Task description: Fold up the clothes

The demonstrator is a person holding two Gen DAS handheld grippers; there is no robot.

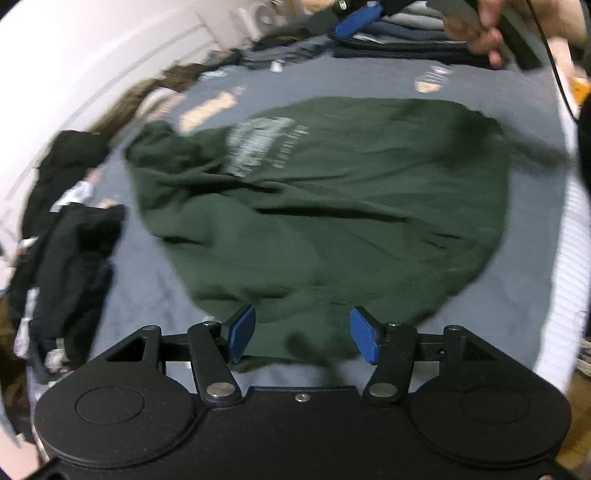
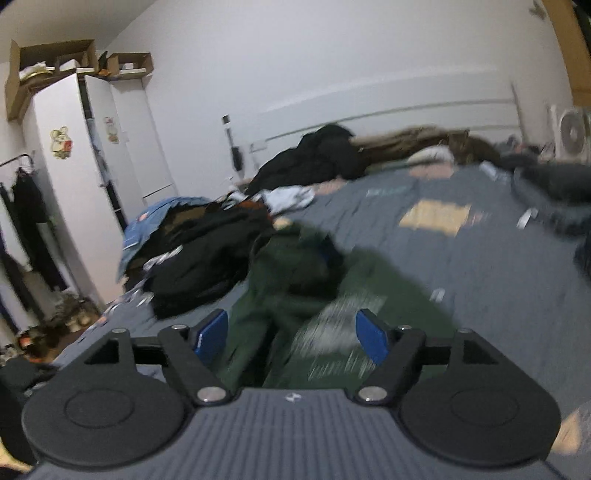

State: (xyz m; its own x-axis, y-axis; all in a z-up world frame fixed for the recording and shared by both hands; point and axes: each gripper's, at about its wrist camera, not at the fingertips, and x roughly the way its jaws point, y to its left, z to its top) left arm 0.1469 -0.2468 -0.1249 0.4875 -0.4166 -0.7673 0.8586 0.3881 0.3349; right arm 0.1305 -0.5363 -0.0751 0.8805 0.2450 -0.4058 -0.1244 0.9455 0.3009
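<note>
A dark green T-shirt [image 1: 325, 206] with a white chest print lies spread on the blue-grey bed cover [image 1: 369, 79], wrinkled toward its left side. My left gripper [image 1: 302, 334] hangs open just over the shirt's near edge, nothing between its blue pads. In the right wrist view the same green shirt [image 2: 295, 295] shows blurred, bunched at its far end. My right gripper [image 2: 291, 334] is open above the printed part, holding nothing. The right gripper's blue fingers [image 1: 360, 18] and the hand on it [image 1: 480, 29] appear at the top of the left wrist view.
A heap of dark clothes [image 1: 70, 251] lies along the bed's left side, also seen in the right wrist view as a dark pile [image 2: 207, 254]. Folded garments [image 1: 399, 40] are stacked at the far end. A white wardrobe [image 2: 85, 177] stands beyond the bed.
</note>
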